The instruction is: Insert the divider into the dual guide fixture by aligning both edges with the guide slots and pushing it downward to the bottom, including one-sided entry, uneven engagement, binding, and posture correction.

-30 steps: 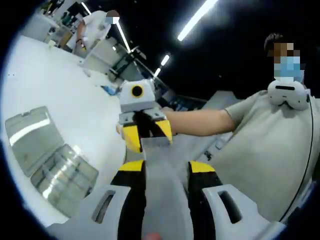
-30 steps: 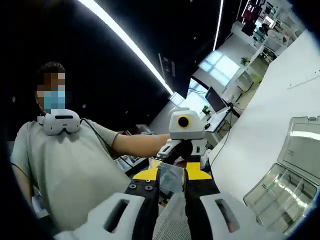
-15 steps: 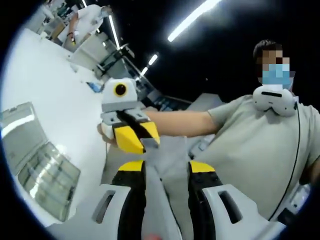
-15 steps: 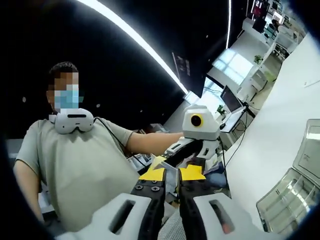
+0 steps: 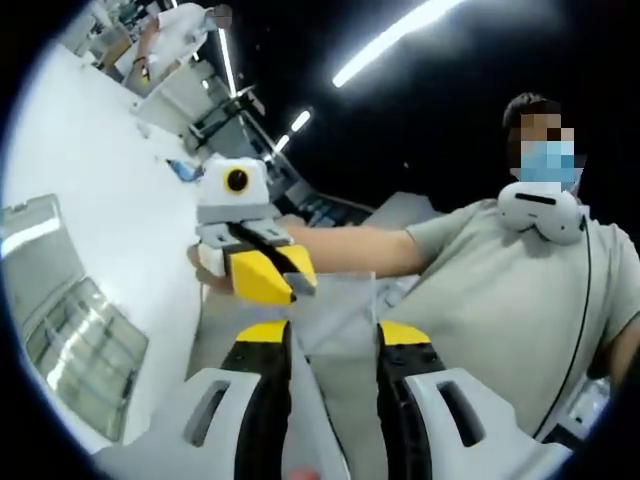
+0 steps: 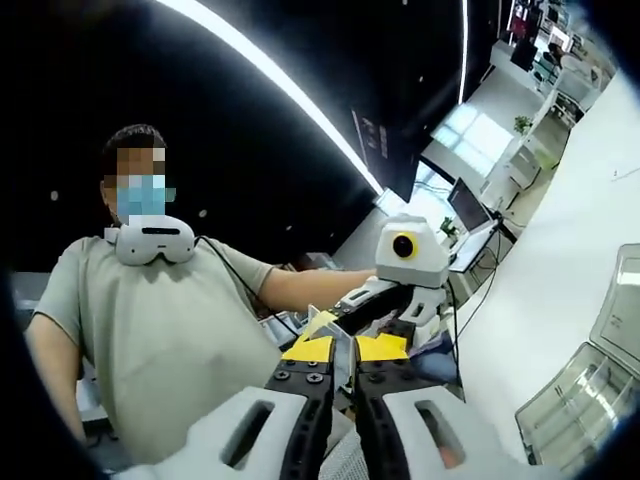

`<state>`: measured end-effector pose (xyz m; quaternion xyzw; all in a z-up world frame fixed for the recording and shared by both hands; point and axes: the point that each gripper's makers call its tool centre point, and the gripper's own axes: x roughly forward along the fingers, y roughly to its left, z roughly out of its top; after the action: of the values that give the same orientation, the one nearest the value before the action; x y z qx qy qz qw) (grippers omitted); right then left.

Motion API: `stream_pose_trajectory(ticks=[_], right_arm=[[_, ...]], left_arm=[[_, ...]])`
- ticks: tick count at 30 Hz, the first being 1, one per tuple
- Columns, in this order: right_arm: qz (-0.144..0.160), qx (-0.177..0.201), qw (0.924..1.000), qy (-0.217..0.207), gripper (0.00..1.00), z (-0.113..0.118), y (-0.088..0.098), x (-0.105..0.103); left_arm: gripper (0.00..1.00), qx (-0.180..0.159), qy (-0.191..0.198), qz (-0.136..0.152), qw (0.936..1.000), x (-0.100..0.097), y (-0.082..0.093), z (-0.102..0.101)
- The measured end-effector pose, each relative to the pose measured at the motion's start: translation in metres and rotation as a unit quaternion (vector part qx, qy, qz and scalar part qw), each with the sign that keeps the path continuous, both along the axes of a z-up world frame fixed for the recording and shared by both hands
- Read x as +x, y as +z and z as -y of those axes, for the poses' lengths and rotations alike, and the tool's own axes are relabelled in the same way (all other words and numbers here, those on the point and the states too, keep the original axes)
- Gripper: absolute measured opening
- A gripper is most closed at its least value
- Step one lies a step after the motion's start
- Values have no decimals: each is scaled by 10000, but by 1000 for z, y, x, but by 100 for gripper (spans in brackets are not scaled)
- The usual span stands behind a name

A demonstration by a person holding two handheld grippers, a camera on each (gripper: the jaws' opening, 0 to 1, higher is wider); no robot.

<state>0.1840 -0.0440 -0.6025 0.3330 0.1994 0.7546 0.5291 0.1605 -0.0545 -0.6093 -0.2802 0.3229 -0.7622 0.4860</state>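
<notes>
in the left gripper view the left gripper [image 5: 333, 338] is holding the clear divider [image 5: 335, 310] between its jaws, while the right gripper [image 5: 268, 275] at 11 o'clock is pinching its far edge. in the right gripper view the right gripper [image 6: 343, 347] is clamping the thin divider [image 6: 343, 352] edge. the clear fixture box [image 5: 75, 350] is lying open on the white table [image 5: 100, 190] at 9 o'clock.

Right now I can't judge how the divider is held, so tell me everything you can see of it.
The divider is a thin, clear, flat plastic sheet, roughly rectangular with pale edges. It is held in the air, away from the white table. In the left gripper view it stands between the left gripper's yellow-tipped jaws, while the right gripper pinches its upper left corner. In the right gripper view it is edge-on, a thin sliver in the right gripper's nearly closed jaws.
</notes>
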Motion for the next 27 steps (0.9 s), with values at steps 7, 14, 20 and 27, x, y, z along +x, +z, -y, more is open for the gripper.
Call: stream_pose_trajectory(ticks=[7,14,20,27], right_arm=[[-104,-159,9994,-296,0,1,-4,8],[-78,-693,9957,-615,0,2,-20,22],[200,-1631,9845,-615,0,8,-49,26],[408,-2292,9708,-572,0,8,-67,28]], left_arm=[[22,57,221,75,9997,9,-4,-3],[21,416,583,457,9964,24,-20,-4],[22,1426,870,1383,9762,45,-55,-19],[21,2098,694,2178,9506,46,-72,-22]])
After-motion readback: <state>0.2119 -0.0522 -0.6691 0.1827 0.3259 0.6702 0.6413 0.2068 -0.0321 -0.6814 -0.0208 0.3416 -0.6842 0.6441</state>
